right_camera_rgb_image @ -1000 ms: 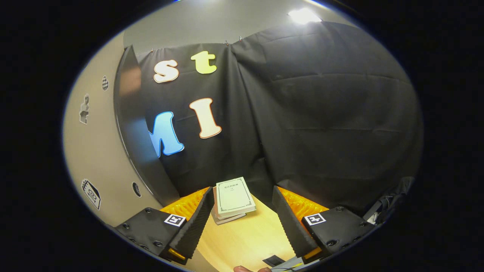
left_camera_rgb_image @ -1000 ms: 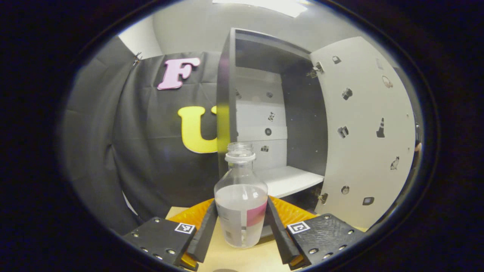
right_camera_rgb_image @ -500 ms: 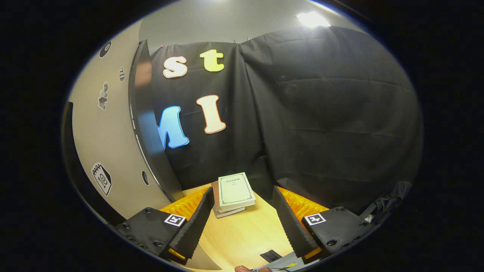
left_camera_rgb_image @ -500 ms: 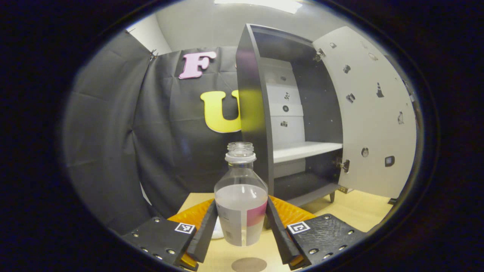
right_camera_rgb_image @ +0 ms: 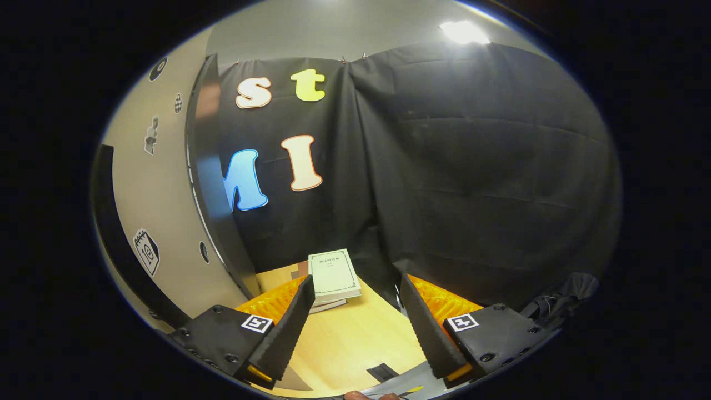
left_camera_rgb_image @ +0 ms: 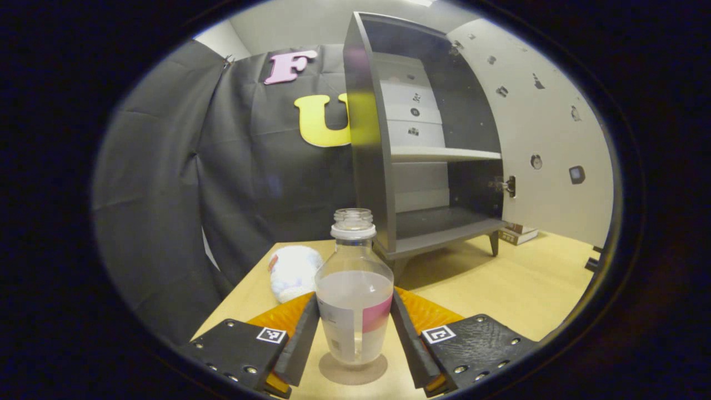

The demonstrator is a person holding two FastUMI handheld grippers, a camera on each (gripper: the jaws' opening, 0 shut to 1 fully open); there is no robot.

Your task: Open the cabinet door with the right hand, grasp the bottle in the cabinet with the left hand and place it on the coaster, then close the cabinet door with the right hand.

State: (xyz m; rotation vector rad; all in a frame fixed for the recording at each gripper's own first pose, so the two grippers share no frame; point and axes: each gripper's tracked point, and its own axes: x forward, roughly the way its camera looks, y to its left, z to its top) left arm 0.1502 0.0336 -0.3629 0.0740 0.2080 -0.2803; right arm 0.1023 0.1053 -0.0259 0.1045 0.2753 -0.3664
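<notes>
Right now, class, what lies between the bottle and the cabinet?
In the left gripper view, only bare wooden table separates the bottle from the cabinet.

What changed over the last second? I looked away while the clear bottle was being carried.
The left gripper carried the clear plastic bottle with the pink-and-white label away from the dark grey cabinet and down; its base now sits over the round brown coaster. A white fluffy bundle came into view. The fingers stayed clamped on the bottle, the white cabinet door open, the right gripper open and empty.
</notes>
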